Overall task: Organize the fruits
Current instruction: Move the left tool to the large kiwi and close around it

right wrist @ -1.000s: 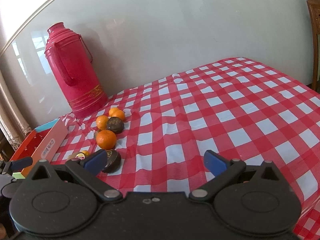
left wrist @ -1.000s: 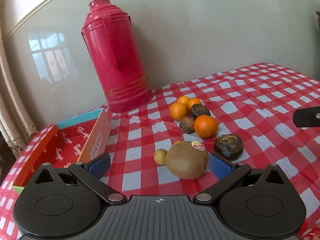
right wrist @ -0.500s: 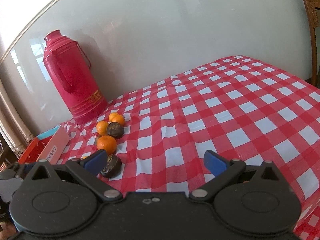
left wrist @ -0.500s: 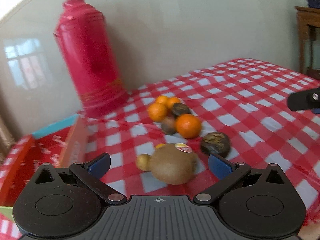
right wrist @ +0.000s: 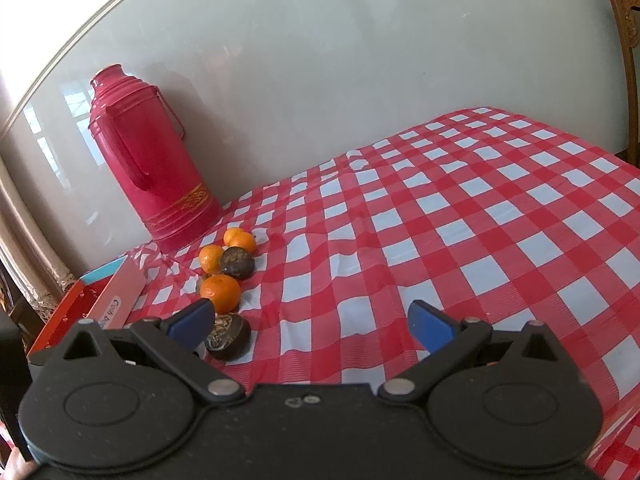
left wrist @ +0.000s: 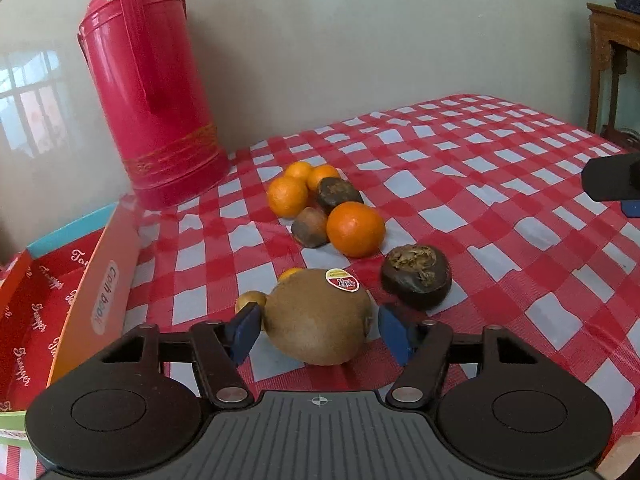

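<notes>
Checked worktop [left wrist: 500, 184]: left claw [left wrist: 316, 330] closing around a stickered kiwi [left wrist: 318, 318], pads not yet pressing; right claw [right wrist: 310, 322] wide open, empty, at three o'clock.

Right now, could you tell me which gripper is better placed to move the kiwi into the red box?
Left. The left gripper already straddles the kiwi, jaws closing, with the red box beside it. The right gripper is open over bare tablecloth.
</notes>
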Tool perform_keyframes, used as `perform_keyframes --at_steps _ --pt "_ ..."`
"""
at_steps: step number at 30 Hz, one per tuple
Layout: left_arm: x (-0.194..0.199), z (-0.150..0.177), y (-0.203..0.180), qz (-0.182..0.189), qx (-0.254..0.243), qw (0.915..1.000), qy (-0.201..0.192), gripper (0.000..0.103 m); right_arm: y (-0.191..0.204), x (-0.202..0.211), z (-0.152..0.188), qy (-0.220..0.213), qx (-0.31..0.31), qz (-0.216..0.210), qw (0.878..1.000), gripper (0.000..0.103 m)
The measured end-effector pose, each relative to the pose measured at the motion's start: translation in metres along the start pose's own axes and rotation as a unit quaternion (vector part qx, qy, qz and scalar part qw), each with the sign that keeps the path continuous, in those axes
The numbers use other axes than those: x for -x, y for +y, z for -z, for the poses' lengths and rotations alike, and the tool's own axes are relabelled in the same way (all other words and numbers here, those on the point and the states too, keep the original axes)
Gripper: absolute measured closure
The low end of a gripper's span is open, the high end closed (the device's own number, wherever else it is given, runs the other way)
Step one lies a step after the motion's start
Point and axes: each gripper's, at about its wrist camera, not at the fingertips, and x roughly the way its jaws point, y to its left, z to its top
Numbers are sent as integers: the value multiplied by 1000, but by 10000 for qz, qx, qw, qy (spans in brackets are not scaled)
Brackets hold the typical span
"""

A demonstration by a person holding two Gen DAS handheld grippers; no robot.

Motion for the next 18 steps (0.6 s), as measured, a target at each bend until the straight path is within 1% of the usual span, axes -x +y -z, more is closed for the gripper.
perform_keyframes --at_steps 7,12,14,18 --pt "-5 -1 -4 -51 4 10000 77 37 -2 1 -1 -5 -42 10 10000 6" --pt "-6 -1 -5 -125 18 9999 42 37 -2 2 -1 -19 -52 25 10000 6" --pt "-6 -1 -6 -201 12 9998 25 44 -2 2 0 -5 -59 33 10000 5" --pt "-6 -1 -4 -205 42 9998 20 44 -2 1 0 -11 -58 45 10000 5"
